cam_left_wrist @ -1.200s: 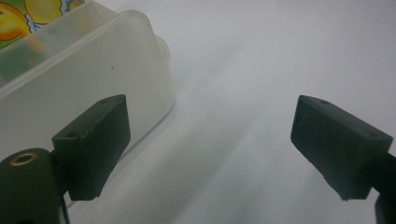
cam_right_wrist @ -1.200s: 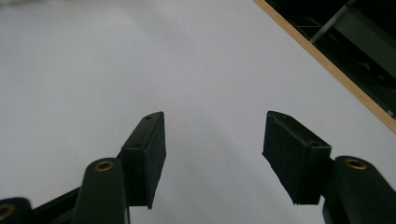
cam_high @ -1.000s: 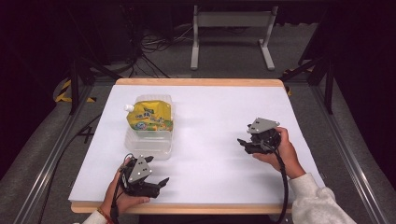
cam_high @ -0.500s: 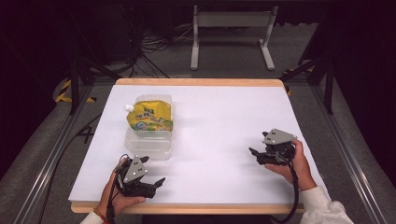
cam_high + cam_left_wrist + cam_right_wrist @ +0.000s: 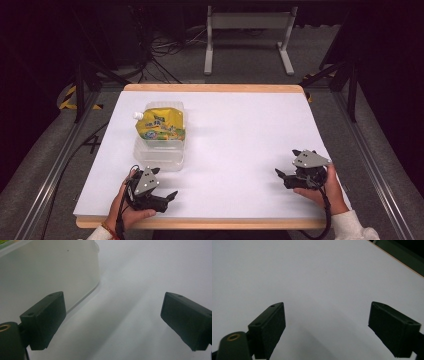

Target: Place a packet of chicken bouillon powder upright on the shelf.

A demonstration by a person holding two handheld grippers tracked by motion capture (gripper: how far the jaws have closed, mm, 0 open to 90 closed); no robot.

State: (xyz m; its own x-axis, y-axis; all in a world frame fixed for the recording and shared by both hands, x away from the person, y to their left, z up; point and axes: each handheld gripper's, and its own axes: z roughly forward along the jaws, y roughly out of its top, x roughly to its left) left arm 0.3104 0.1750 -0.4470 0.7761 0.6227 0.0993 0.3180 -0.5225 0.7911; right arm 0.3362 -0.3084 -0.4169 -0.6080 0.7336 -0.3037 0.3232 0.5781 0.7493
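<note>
Right gripper (image 5: 286, 176) has dropped toward table (image 5: 240, 130) edge; left gripper (image 5: 167, 196) near clear tub (image 5: 159, 156). Both jaws spread wide, empty.

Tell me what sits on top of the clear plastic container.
A yellow spouted pouch lies flat across the far half of the clear container, its white cap pointing left. The near half is bare. What is inside the container beneath the pouch is covered.

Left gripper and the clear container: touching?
Apart. In the left gripper view, white table shows between the left gripper, jaws wide open, and the clear container; the high view also shows a gap.
</note>
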